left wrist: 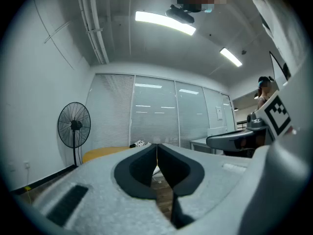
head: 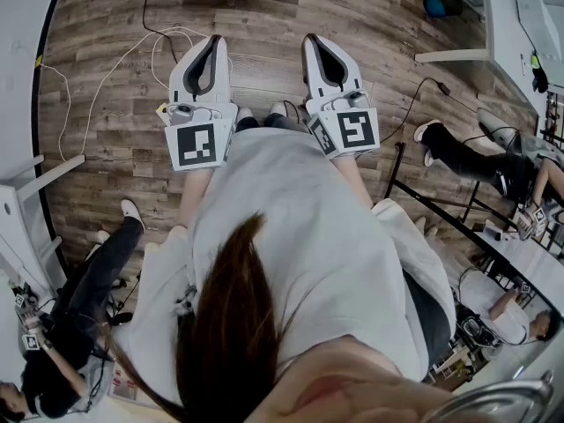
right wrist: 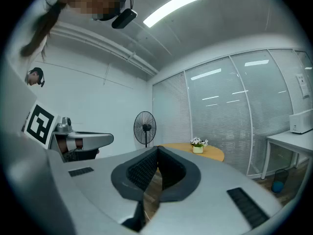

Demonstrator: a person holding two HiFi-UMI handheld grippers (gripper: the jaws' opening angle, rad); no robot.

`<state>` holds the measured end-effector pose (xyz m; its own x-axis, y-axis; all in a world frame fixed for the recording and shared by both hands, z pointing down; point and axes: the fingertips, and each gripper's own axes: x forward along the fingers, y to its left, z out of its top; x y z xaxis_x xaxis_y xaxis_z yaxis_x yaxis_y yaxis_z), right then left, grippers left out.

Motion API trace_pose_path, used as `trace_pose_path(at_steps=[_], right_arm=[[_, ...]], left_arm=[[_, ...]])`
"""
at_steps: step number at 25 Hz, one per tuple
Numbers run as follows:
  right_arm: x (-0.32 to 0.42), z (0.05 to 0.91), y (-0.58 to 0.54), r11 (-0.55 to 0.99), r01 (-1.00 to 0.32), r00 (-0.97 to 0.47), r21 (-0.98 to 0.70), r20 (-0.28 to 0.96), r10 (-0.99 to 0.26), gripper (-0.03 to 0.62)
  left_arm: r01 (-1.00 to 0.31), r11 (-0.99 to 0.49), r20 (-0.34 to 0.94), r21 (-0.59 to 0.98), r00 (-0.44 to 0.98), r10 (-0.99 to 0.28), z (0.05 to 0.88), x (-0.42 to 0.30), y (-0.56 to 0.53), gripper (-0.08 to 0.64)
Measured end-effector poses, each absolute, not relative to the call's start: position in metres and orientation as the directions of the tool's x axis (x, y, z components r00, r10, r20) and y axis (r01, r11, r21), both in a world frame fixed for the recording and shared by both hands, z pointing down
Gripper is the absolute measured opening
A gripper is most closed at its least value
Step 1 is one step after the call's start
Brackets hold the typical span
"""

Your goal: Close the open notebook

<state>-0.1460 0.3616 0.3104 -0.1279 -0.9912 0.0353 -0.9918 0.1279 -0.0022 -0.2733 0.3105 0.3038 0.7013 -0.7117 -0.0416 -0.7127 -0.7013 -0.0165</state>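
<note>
Presently we hold both grippers level in front of the body, side by side above the wooden floor (head: 291, 16). In the head view the left gripper (head: 214, 42) and the right gripper (head: 310, 39) are close to each other but do not touch. Each one carries its marker cube (head: 197, 144) at the rear.

In the left gripper view the dark pads of the left gripper (left wrist: 156, 146) are pressed together at the tips, and nothing is between them. In the right gripper view the right gripper (right wrist: 157, 149) is the same: its ribbed pads meet at the tips and pinch nothing.

A black standing fan (left wrist: 74, 125) is in front of us by the white wall. To the right of the fan there is a round yellow table (left wrist: 100, 153), and behind it a glass wall with blinds (left wrist: 156, 116). In the right gripper view the fan (right wrist: 145, 128) stands just left of the closed tips, and on the yellow table (right wrist: 215, 153), right of the fan, stands a small pot of white flowers (right wrist: 197, 146).

White cables (head: 132, 51) lie on the floor to the left of the left gripper.

The notebook does not appear in any of the three views, so we cannot tell where it is.
</note>
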Motion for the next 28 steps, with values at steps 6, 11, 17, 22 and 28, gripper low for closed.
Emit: trace_pose_path(at_steps=[6,11,17,22,28], right_arm=[[-0.150,0.310,0.362,0.133,-0.991,-0.133,0.000,0.040,-0.990,0.002],[-0.156,0.310,0.361,0.138,-0.990,-0.137,0.010,0.041,-0.990,0.002],[-0.160,0.305,0.363,0.137,-0.990,-0.137,-0.006,0.011,-0.990,0.002],[-0.154,0.303,0.366,0.134,-0.991,-0.134,-0.027,-0.004,-0.991,0.003],[-0.138,0.309,0.357,0.129,-0.991,-0.130,-0.043,0.005,-0.992,0.003]], left_arm=[[-0.711,-0.703,-0.042,-0.012,0.703,-0.710,0.303,-0.276,0.311,0.017],[-0.709,-0.705,-0.043,-0.008,0.705,-0.708,0.304,-0.280,0.310,0.017],[-0.703,-0.711,-0.044,-0.006,0.711,-0.702,0.305,-0.284,0.309,0.017],[-0.697,-0.717,-0.032,0.001,0.716,-0.697,0.308,-0.278,0.309,0.017],[-0.699,-0.715,-0.022,0.001,0.715,-0.699,0.311,-0.265,0.299,0.017]])
